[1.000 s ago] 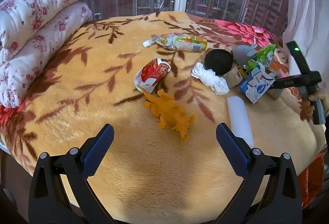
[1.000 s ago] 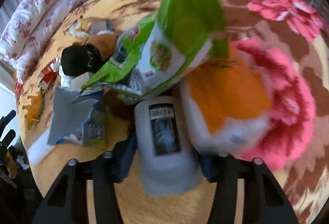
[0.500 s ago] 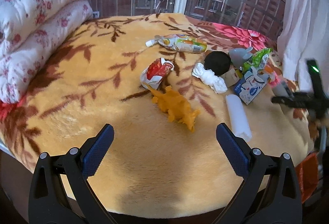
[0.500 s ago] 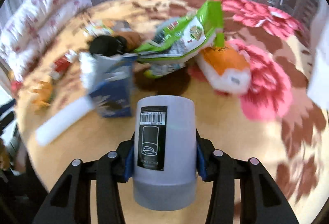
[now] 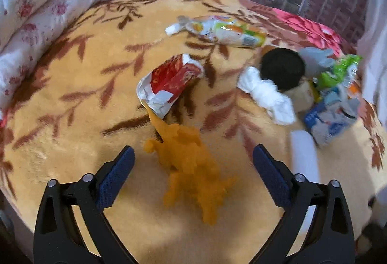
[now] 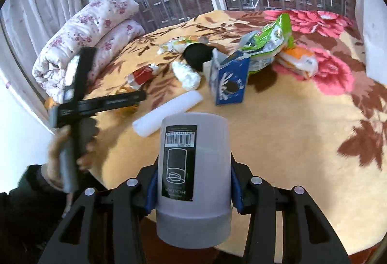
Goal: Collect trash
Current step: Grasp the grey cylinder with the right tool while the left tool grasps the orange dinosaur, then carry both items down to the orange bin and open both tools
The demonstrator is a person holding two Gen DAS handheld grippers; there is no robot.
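Right tool (image 6: 193, 191) clamps the grey container (image 6: 193, 179) above the blanket (image 6: 290, 131).

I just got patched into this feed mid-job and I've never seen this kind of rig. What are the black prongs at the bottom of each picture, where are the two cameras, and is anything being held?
There is no robot arm: a person holds a two-finger gripper in each hand, and each carries a fisheye camera looking along its fingers. The prongs are those fingers. In the left wrist view, the left gripper is open above an orange toy dinosaur on the blanket. In the right wrist view, the right gripper is shut on a grey cylindrical container. Still on the bed: a red wrapper, crumpled white tissue, a blue carton, a green bag and a white roll.
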